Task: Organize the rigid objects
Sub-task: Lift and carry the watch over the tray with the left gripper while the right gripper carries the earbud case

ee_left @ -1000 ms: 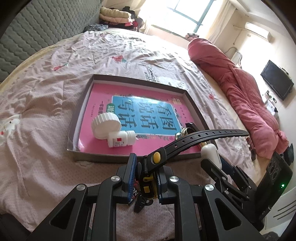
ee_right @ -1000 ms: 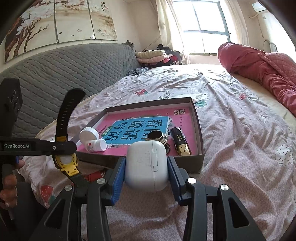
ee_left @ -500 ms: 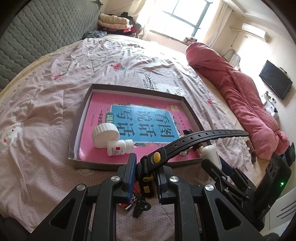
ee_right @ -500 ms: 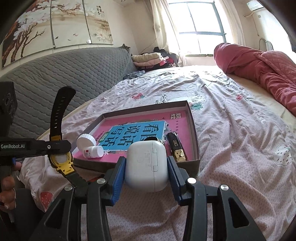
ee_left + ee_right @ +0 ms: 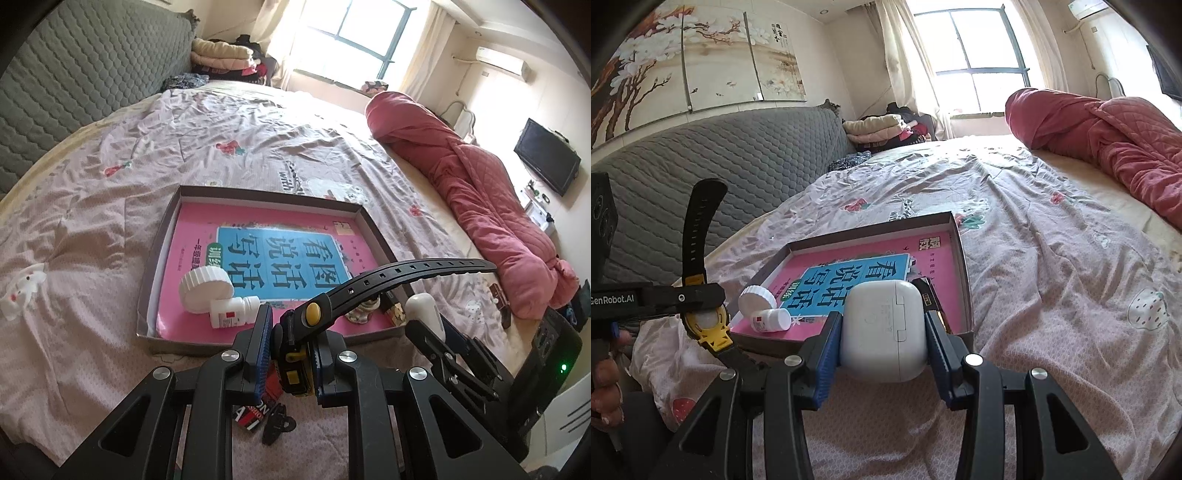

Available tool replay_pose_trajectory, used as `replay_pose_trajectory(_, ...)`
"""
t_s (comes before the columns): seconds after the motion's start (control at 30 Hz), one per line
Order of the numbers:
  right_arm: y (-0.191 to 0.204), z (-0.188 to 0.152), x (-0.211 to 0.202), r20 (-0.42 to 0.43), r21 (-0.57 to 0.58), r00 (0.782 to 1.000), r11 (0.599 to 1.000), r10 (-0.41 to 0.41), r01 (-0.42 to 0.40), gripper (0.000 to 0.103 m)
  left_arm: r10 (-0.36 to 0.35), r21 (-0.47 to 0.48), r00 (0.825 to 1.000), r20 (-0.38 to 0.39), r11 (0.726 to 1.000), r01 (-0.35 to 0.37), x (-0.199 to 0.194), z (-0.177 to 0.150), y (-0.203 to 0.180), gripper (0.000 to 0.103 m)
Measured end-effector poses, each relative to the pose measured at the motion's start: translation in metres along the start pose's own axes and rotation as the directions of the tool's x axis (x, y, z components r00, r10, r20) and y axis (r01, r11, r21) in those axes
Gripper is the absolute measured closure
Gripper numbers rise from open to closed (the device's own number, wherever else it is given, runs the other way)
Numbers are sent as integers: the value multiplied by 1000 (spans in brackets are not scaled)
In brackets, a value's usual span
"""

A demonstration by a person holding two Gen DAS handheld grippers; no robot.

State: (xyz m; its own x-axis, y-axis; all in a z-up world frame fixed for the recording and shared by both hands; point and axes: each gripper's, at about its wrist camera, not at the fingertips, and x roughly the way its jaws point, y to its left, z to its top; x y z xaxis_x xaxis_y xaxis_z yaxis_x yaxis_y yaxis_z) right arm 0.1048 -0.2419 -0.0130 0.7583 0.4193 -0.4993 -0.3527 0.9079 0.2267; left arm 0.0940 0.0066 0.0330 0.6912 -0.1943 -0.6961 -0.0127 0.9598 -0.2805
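We note the left tool [image 5: 290,350] clamped on a yellow-and-black watch [image 5: 295,363] (strap upward), the right tool [image 5: 882,332] gripping a white earbud case [image 5: 884,328], both before the tray [image 5: 162,236] on the bed [image 5: 110,177].

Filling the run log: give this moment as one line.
left gripper: shut on watch | right gripper: shut on earbud case | tray: holds book, bottle, cap | both held short of tray

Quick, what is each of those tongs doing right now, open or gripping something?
Left tongs: closed on the black-and-yellow watch.
Right tongs: closed on the white earbud case.
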Motion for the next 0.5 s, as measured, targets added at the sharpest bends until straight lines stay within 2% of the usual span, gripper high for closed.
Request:
replay_pose_trajectory(0.3, 19, 3, -1, 34, -117, 999, 992, -39, 43, 59, 24, 26, 999, 40, 999, -25, 1, 8, -4, 84)
replay_pose_trajectory(0.5, 22, 5, 1, 50, -134, 996, 988, -67, 73, 59, 59, 26, 995, 78, 998, -62, 8, 18, -3, 84)
